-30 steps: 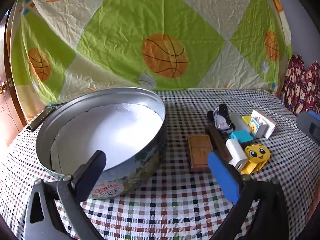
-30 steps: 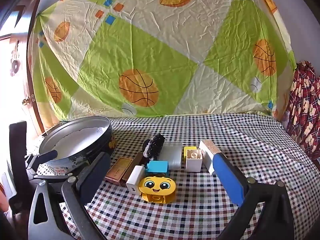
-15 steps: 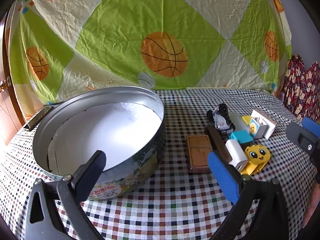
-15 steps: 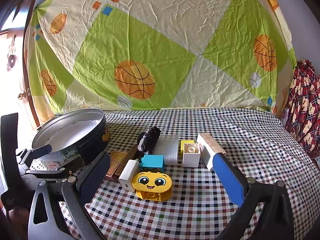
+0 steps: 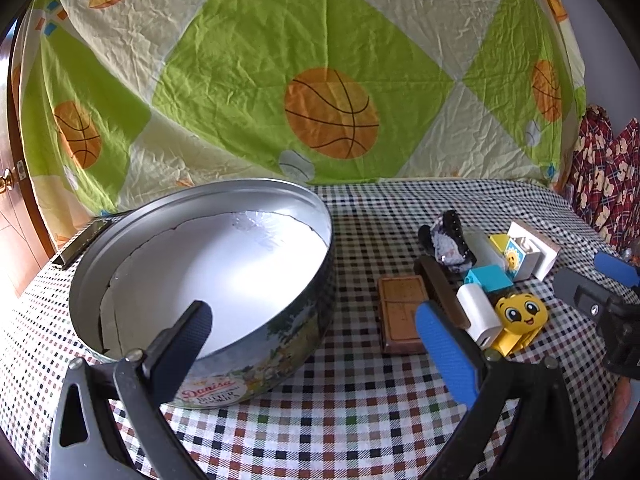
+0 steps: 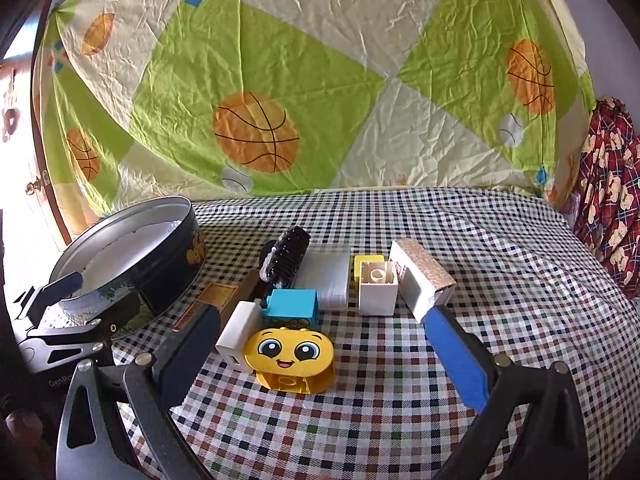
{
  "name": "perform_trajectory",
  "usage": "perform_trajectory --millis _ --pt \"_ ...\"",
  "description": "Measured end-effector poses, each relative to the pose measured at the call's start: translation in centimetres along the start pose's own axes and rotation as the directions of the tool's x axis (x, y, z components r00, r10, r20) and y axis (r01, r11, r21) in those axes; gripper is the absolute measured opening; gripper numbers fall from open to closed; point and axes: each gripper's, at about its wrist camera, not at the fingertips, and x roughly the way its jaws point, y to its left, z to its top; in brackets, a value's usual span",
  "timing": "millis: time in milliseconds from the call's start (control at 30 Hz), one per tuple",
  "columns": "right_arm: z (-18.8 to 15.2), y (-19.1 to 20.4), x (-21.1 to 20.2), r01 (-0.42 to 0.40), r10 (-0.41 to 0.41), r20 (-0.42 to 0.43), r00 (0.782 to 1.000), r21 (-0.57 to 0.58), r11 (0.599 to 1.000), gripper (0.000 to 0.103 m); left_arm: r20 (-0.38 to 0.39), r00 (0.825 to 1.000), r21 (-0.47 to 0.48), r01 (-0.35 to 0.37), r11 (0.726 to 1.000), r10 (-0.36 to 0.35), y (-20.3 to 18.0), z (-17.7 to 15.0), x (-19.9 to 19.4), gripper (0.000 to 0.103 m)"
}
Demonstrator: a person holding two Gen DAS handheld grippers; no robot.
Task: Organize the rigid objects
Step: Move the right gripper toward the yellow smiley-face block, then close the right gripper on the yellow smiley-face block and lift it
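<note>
Getting ready to pick up the bee (image 6: 289,354)

Both grippers — left (image 5: 316,344) and right (image 6: 320,354) — are wide open and hold nothing; close gently on its sides, then lift into the tin (image 5: 328,240).

A checked cloth (image 6: 460,240) in black, white, brown and green; a yellow smiling block (image 6: 290,354); a blue block (image 6: 294,304); a silver tin (image 5: 200,264); a green-and-cream basketball-print sheet (image 5: 320,60).
</note>
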Motion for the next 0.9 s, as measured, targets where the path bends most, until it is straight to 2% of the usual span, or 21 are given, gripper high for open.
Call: perform_trajectory --millis 467,600,733,833,900 --pt "-0.8 0.5 1.4 -0.023 0.021 -0.065 0.998 -0.035 0.999 0.102 -0.004 1.000 -0.041 0.002 0.999 -0.002 1.0 0.1 0.1 0.103" --pt "-1.0 0.9 2.3 -0.042 0.037 -0.108 0.993 -0.051 0.998 0.102 -0.016 1.000 -0.069 0.002 0.998 -0.004 1.6 0.1 0.3 0.103" --pt "-1.3 1.0 4.2 -0.008 -0.009 -0.202 0.979 -0.086 0.996 0.101 -0.024 1.000 -0.072 0.002 0.997 -0.004 1.6 0.1 0.5 0.103" --pt "-1.3 0.2 5.2 -0.055 0.048 -0.218 0.975 -0.026 0.998 0.099 -0.025 1.000 -0.069 0.003 0.998 -0.005 1.6 0.1 0.5 0.103" --pt "-1.3 0.3 5.6 -0.068 0.058 -0.231 0.971 -0.037 0.997 0.099 -0.027 1.000 -0.063 0.004 0.998 -0.006 1.5 0.2 0.5 0.103"
